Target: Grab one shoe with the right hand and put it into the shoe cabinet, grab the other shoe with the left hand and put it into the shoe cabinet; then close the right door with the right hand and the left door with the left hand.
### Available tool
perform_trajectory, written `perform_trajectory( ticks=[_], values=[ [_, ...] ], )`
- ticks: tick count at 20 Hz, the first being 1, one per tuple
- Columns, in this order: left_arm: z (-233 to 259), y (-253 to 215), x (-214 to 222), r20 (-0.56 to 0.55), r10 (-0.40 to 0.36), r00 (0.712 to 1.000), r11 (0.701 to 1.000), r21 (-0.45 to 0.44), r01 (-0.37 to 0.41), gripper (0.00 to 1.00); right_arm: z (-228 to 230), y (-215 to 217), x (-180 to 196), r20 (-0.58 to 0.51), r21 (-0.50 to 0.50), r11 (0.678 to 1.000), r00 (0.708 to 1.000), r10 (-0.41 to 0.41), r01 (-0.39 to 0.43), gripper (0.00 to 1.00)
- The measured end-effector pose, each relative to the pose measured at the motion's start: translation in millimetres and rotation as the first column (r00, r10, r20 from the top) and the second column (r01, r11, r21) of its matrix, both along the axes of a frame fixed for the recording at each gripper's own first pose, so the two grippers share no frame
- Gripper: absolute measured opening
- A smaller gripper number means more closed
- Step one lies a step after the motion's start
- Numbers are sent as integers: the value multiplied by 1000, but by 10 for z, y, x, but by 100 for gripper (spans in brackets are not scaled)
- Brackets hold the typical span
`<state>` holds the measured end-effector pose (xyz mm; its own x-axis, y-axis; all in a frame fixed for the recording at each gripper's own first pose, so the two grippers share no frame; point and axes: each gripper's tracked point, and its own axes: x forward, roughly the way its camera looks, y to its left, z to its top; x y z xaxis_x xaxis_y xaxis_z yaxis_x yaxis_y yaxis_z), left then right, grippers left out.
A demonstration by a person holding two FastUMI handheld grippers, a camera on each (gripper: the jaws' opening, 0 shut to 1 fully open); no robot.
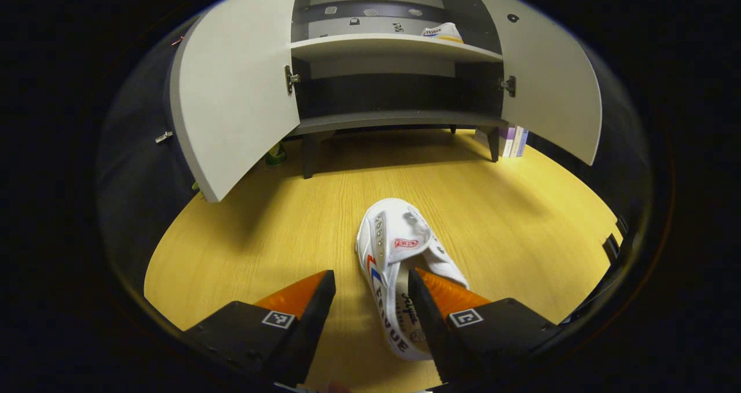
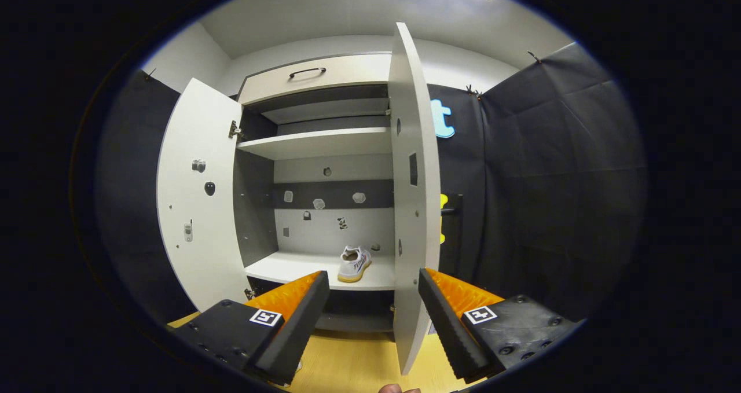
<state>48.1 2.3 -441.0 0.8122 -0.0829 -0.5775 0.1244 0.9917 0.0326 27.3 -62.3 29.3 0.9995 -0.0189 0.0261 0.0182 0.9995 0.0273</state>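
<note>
**One shoe shelved, one on the floor, both doors open**

Yellow wood-grain flooring [image 1: 278, 225] fills the lower half of the left gripper view, and on it, low and just right of centre, lies a white canvas shoe with red and blue side stripes [image 1: 399, 265], toe pointing toward the cabinet. The left gripper [image 1: 370, 300] hovers over its heel end with jaws apart; the right-hand finger overlaps the shoe's opening in the picture, the left-hand finger sits over bare floor beside it, and I cannot tell whether either touches the shoe.

At the top of that view stands the pale grey shoe cabinet with dark interior walls [image 1: 393, 48], raised on short legs. A second white shoe with a tan sole [image 1: 443, 32] rests on its upper visible shelf, toward the right. The left door [image 1: 237, 98] and right door [image 1: 550, 86] both swing wide open. A few upright books [image 1: 514, 141] stand on the floor at the cabinet's right leg.

The right gripper view has the right gripper [image 2: 373, 306] at bottom centre, jaws apart, holding nothing, with the right door's edge between its fingers in the picture.
</note>
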Motion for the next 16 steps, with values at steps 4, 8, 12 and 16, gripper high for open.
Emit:
perform_trajectory(
  ticks=[4, 8, 12, 16],
  values=[
    [-72, -12, 252, 20, 6, 1000, 1000, -13, -6, 73, 15, -181, -42, -9, 2, 999, 999, -48, 48, 98],
    [-167, -93, 417, 9, 5, 1000, 1000, -12, -5, 55, 5, -357, -12, -16, -1, 995, 995, -95, 95, 98],
    [-244, 33, 465, -19, 34, 999, 998, 50, -33, 22, 9, -448, 8, -17, -6, 993, 993, -119, 119, 98],
    [-198, 29, 437, -99, 47, 994, 999, 4, -46, 10, 24, -503, -13, -10, -8, 993, 993, -121, 121, 98]
  ],
)
